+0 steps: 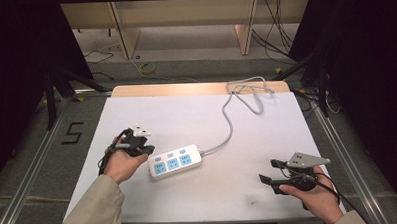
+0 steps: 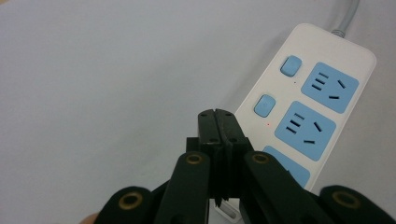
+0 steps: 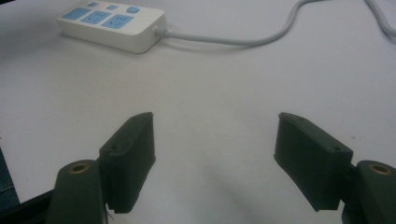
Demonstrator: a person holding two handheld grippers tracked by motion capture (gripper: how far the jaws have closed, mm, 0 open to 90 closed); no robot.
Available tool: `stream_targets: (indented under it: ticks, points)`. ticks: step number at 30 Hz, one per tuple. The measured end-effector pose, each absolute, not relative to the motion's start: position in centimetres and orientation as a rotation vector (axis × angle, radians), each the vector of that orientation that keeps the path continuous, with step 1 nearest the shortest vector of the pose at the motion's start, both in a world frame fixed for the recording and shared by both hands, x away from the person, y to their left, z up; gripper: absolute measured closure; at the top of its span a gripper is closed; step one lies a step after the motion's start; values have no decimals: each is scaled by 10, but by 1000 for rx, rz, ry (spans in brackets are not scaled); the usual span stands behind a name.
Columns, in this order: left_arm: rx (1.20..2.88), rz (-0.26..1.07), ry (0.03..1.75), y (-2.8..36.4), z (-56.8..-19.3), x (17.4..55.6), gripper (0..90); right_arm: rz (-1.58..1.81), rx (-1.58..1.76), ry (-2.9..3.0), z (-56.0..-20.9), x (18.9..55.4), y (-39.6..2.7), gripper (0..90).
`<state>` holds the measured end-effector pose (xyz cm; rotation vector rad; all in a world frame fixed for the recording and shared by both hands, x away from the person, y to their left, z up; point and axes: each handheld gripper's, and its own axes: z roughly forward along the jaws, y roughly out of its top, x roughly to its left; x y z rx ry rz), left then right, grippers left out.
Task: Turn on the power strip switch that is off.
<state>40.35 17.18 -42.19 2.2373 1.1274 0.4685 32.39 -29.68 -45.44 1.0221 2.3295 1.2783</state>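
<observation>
A white power strip [image 1: 174, 162] with three blue sockets and blue switches lies left of the table's middle. Its grey cable [image 1: 229, 122] runs to the back right and coils there. My left gripper [image 1: 148, 149] hovers at the strip's left end, jaws shut with nothing between them. In the left gripper view the closed fingertips [image 2: 218, 115] sit just beside the power strip [image 2: 322, 93], close to a blue switch [image 2: 265, 105]. My right gripper [image 1: 269, 171] rests open at the front right, well away from the strip. Its jaws [image 3: 215, 144] stand wide over bare table, with the power strip [image 3: 112, 23] far ahead.
A white sheet [image 1: 186, 117] covers the table, with a wooden strip [image 1: 185, 89] along the far edge. Metal rails [image 1: 33, 163] flank both sides. The floor on the left bears a taped number [image 1: 73, 132]. Cable loops [image 1: 251, 90] lie at the back right.
</observation>
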Motion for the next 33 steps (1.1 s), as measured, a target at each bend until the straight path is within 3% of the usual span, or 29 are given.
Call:
stream_targets:
  ticks: [33]
  points:
    - [2266, 439, 1121, 164, -423, 411, 898, 1276, 1020, 2335, -455, 324, -297, 290]
